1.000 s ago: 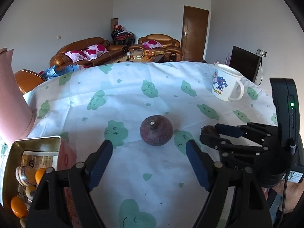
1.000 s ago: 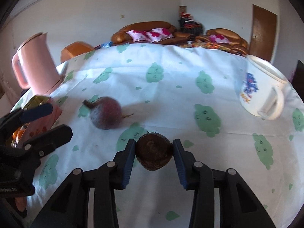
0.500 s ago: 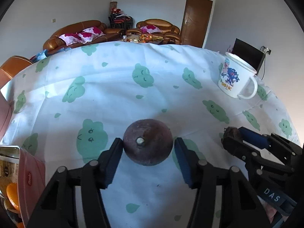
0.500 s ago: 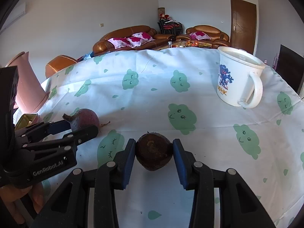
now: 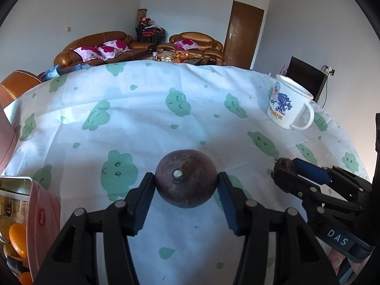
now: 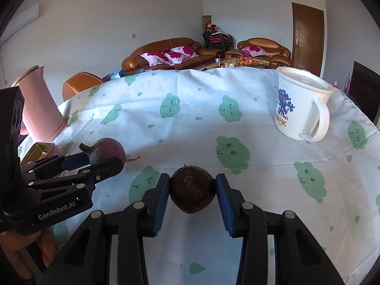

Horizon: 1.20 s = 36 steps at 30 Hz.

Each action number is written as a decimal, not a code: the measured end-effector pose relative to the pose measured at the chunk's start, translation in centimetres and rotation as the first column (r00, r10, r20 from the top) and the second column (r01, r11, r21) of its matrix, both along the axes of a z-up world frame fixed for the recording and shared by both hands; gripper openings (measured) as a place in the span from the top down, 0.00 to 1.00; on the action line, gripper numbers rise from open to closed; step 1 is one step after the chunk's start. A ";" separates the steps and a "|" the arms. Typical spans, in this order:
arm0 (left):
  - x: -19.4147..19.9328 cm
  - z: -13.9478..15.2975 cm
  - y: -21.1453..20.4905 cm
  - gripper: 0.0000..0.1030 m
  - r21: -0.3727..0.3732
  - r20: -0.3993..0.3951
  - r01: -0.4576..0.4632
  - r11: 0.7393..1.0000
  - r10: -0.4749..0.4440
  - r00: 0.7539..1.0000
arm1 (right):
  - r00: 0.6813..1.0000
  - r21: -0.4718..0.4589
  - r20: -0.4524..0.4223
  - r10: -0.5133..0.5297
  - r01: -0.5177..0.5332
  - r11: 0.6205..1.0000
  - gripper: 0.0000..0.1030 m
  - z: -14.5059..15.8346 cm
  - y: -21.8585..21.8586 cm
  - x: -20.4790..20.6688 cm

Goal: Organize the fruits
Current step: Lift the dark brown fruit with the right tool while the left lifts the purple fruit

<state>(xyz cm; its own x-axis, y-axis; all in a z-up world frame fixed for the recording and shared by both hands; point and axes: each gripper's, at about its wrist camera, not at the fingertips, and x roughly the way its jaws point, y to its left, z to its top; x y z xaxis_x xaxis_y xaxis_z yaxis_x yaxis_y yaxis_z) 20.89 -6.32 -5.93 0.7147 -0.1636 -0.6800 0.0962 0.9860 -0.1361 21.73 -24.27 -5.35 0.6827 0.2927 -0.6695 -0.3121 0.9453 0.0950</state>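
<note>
My left gripper (image 5: 186, 190) is shut on a round dark purple fruit (image 5: 186, 178) with a pale stem stub, just above the cloud-print tablecloth. The same fruit (image 6: 104, 150) shows between the left gripper's fingers (image 6: 71, 161) in the right wrist view. My right gripper (image 6: 192, 190) is shut on a smaller dark brown fruit (image 6: 192, 191). That fruit (image 5: 283, 165) and the right gripper's fingers (image 5: 308, 173) appear at the right of the left wrist view.
An open pink tin (image 5: 35, 216) with orange fruits (image 5: 16, 235) sits at the near left. A pink jug (image 6: 40, 104) stands at the far left. A white cartoon mug (image 6: 300, 105) stands at the right. Sofas and a door lie beyond the table.
My left gripper moved forward around the purple fruit and closed on it. My right gripper kept its hold on the brown fruit and lifted slightly.
</note>
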 end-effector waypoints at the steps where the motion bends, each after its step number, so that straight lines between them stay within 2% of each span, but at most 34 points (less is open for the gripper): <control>1: -0.2 0.1 0.0 0.46 0.002 0.008 -0.002 1.000 0.002 1.000 | 1.000 0.002 0.005 0.003 -0.003 1.000 0.59 0.1 0.0 0.0; 12: -2.0 1.3 -0.5 0.46 0.052 0.107 -0.021 0.998 0.015 0.994 | 0.998 0.030 0.050 0.035 -0.037 0.999 0.59 0.7 0.2 -0.8; 36: -5.2 2.6 -0.4 0.46 0.070 0.235 -0.054 0.996 0.036 0.971 | 0.981 0.017 0.184 0.057 -0.062 0.998 0.59 2.0 0.6 -2.8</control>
